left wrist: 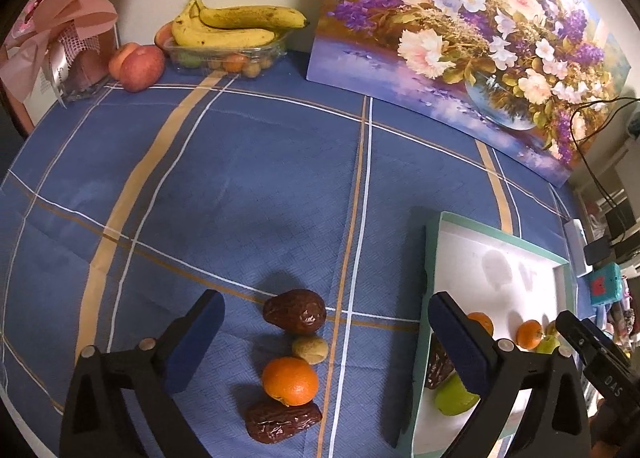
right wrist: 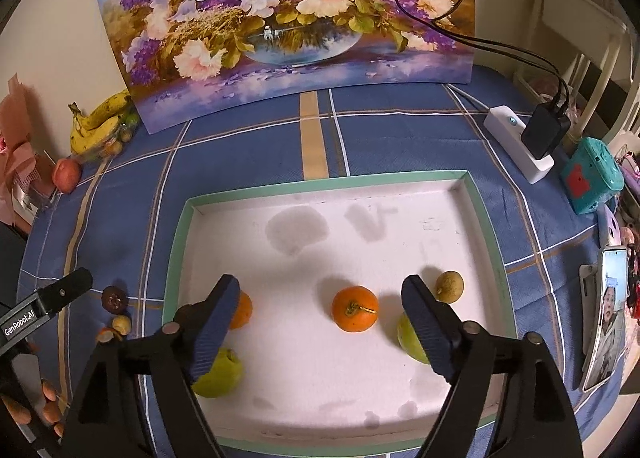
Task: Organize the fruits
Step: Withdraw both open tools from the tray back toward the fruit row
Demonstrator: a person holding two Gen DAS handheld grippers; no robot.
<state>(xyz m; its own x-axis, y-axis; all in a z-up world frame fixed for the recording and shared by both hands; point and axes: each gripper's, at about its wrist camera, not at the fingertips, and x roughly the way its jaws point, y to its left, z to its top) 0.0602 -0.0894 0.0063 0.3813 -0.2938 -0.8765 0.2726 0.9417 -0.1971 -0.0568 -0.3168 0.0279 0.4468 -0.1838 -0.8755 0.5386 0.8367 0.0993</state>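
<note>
Left hand-held gripper spread wide, empty; lower-centre date lies lengthwise left-right. Right hand-held gripper apart over tray, orange between.

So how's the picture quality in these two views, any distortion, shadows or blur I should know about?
Left wrist view: strong fisheye bending of the tablecloth stripes, dark corners, and a soft shadow behind the dark fruit. Right wrist view: the same curved warping, a dark shadow left of the middle orange in the tray, and the fruit stays sharp.
</note>
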